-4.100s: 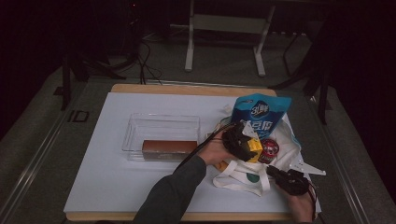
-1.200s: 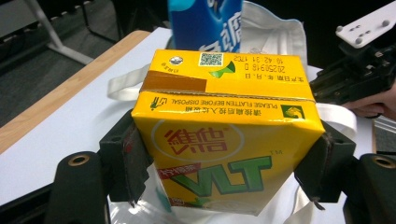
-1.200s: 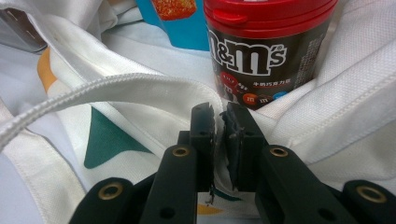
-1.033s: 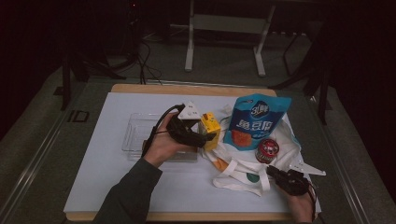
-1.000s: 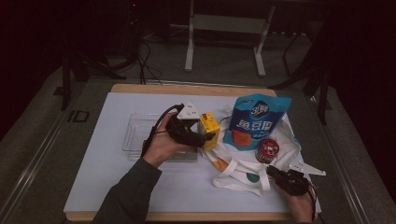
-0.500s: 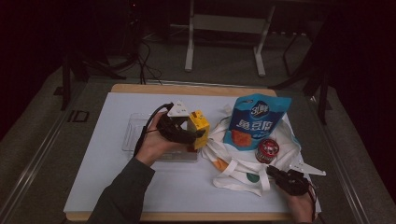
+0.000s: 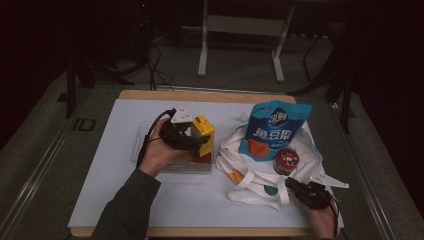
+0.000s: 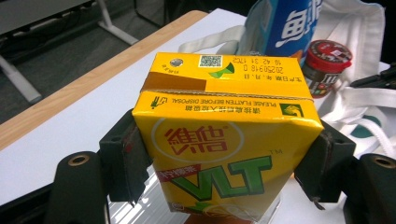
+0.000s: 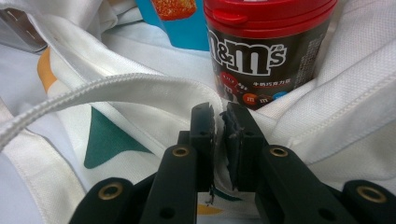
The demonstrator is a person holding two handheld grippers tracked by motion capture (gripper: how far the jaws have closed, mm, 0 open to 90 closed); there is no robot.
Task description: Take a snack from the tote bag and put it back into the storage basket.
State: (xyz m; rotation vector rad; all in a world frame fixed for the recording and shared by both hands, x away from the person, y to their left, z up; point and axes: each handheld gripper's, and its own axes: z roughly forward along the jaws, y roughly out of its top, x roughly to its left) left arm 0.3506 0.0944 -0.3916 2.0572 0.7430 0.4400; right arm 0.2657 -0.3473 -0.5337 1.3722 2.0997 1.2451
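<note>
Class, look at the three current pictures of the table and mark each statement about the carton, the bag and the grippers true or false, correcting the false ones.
1. The left gripper clamps a yellow drink carton. True.
2. The right gripper stands wide open above the table. False: it is shut on the white tote bag.
3. The red-lidded candy jar lies on the bag. True.
4. The blue snack pouch sits in the clear tray. False: it rests on the bag.

A yellow carton (image 7: pixel 204 131) is being held in the left gripper (image 7: pixel 192 140) above a clear tray (image 7: pixel 172 167). A white tote bag (image 7: pixel 260 172) is being pinched at its near edge by the right gripper (image 7: pixel 295 185); a blue pouch (image 7: pixel 272 131) and a red-lidded jar (image 7: pixel 286 161) are being carried on it.
</note>
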